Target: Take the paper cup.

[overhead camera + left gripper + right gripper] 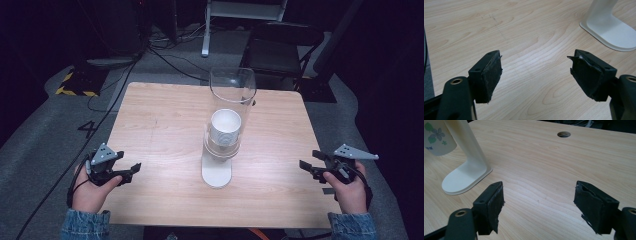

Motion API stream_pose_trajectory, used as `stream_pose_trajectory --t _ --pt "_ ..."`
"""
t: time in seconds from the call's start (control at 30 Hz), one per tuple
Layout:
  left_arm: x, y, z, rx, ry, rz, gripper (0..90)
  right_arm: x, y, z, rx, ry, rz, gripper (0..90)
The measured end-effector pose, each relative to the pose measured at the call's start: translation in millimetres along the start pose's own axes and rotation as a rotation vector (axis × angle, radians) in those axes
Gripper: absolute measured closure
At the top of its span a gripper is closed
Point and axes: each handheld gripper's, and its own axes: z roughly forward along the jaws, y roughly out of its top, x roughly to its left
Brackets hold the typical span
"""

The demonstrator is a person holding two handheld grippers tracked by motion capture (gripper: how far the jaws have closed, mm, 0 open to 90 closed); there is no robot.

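A white stand (216, 172) at the table's middle carries a clear upright tube (232, 95) with a white paper cup (225, 127) hanging out of its lower end. The left gripper view has the stand's foot (609, 32) at its upper right. In the right gripper view the foot (464, 178) lies at the left, and above it hangs the cup (436, 137), printed with a flower. My left gripper (132, 172) (535, 75) hovers open by the table's left edge, its jaws empty. Over the right edge my right gripper (306, 167) (539, 202) is open too, holding nothing.
The wooden table (165, 115) has a round cable hole (563, 134) near its far edge. Behind it on the grey floor stand a dark folding chair (280, 47) and a white frame (205, 30), with cables (170, 62) and yellow-black tape (75, 85) at the left.
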Motion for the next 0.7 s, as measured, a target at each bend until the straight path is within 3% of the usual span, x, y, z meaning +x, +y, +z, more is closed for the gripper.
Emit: stream_pose_trajectory --t 0.3,0.43,0.7 --pt "-0.2 2.9 4.5 0.004 -0.012 0.002 24.4 2.1 -1.9 -0.5 0.021 -0.001 -0.004 24.8" --pt "-0.9 2.8 6.5 0.004 -0.014 -0.002 24.3 5.7 -1.4 1.5 0.015 0.024 0.002 24.7" --pt "1.6 1.1 4.0 0.003 -0.005 -0.005 24.3 29.4 8.8 24.5 0.005 0.105 -0.051 23.9"
